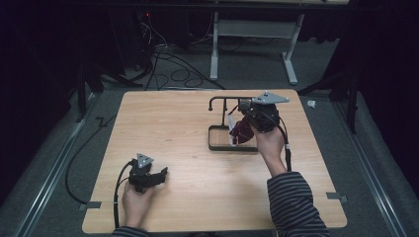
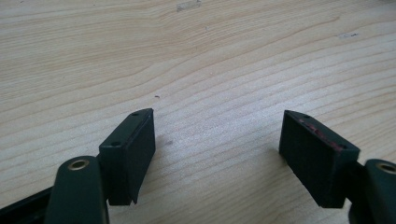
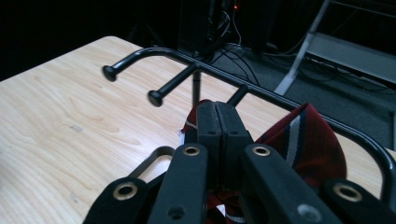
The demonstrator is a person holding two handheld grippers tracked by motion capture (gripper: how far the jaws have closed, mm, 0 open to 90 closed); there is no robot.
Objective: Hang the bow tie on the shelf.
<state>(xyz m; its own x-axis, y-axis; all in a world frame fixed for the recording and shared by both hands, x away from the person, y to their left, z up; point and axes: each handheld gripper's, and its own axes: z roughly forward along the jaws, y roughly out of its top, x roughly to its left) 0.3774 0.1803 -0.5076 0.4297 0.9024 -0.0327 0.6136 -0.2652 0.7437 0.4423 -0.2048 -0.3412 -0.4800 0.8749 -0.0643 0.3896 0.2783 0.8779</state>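
The right gripper (image 3: 217, 122), pinching a red striped cloth (image 3: 306, 140), holds it beside the black rack (image 3: 187, 58), not yet hung (left gripper (image 2: 217, 140) spread, idle).

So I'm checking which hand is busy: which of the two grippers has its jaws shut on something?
The right gripper, by the black rack: its jaws are pressed together on the red striped cloth. The left gripper rests open on the table.

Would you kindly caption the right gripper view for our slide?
Right hand-held gripper shut on a red striped cloth beside a black peg rack.
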